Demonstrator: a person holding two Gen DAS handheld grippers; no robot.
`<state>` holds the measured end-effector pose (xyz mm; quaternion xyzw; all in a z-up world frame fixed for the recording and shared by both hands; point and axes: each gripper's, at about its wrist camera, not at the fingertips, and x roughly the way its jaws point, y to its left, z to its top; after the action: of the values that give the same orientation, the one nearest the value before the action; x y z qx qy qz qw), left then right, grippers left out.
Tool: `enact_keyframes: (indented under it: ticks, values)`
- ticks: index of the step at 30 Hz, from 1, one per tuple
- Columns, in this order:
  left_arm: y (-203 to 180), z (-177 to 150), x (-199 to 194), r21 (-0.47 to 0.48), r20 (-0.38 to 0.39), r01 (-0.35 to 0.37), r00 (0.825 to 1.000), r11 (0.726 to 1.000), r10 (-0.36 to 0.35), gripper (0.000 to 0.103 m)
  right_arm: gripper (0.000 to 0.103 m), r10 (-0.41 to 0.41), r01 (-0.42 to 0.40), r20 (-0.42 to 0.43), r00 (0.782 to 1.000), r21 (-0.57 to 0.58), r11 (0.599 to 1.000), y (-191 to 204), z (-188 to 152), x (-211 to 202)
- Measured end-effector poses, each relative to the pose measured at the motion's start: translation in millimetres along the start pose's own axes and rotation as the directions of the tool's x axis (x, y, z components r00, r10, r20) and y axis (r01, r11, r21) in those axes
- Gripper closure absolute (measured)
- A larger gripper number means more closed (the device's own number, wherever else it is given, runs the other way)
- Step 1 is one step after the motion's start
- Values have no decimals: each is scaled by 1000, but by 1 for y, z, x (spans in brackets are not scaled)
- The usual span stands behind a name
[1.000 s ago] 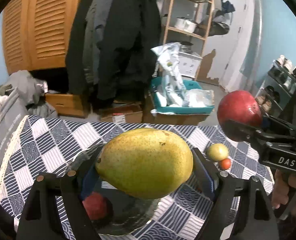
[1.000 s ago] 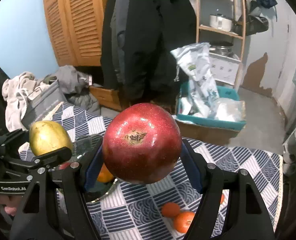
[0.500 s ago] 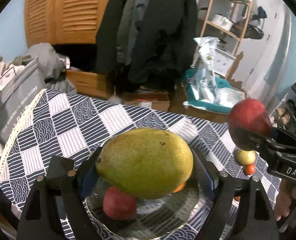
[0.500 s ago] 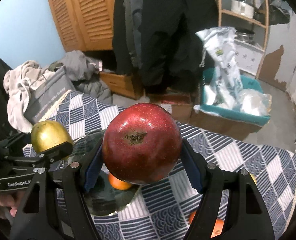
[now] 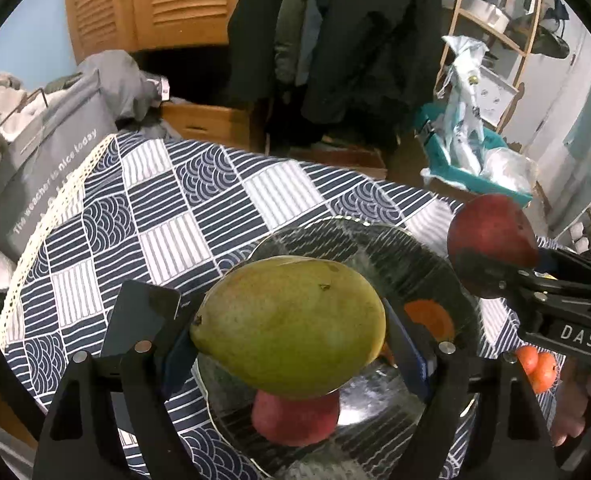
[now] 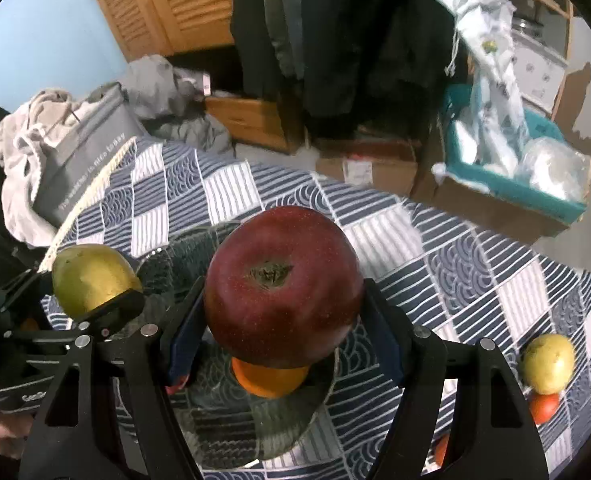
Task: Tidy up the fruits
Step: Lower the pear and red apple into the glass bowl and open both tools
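My left gripper (image 5: 291,328) is shut on a yellow-green mango (image 5: 289,326), held just above a clear glass plate (image 5: 375,240) on the checked tablecloth. Under the mango a red fruit (image 5: 295,420) lies on the plate, and an orange (image 5: 429,316) sits to its right. My right gripper (image 6: 281,288) is shut on a dark red apple (image 6: 281,284), over the plate's right part (image 6: 235,420) with the orange (image 6: 269,380) directly below. Each gripper shows in the other's view: the apple (image 5: 491,244) at the right, the mango (image 6: 91,276) at the left.
A yellow-green round fruit (image 6: 549,362) and small orange fruits (image 6: 543,406) lie on the cloth to the right of the plate. The table's left edge has a lace trim (image 5: 55,208), with a grey bag (image 5: 43,168) beyond. Boxes and a teal bin (image 6: 535,192) stand on the floor behind.
Both grippers have come down and forward toward the plate, still holding the mango and the apple. The plate and its fruit now lie right beneath them.
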<state>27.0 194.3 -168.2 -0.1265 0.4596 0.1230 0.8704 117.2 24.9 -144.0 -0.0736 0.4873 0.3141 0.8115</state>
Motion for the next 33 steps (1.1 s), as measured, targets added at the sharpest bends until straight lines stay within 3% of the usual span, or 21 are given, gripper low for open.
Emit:
enact_keyframes:
  ticks: [14,27,33]
  values:
    - [7,-13,30,2,-88,-30,996,1000,30,17,30,23,-24,-81,996,-12,1000,11,-8,35]
    - [0,-14,34,32,-85,-33,996,999,36,17,29,72,-67,-154,985,38,997,8,-12,53]
    - [7,-14,43,-25,-137,0,991,1000,-3,17,29,62,-61,-128,990,17,998,11,-11,47]
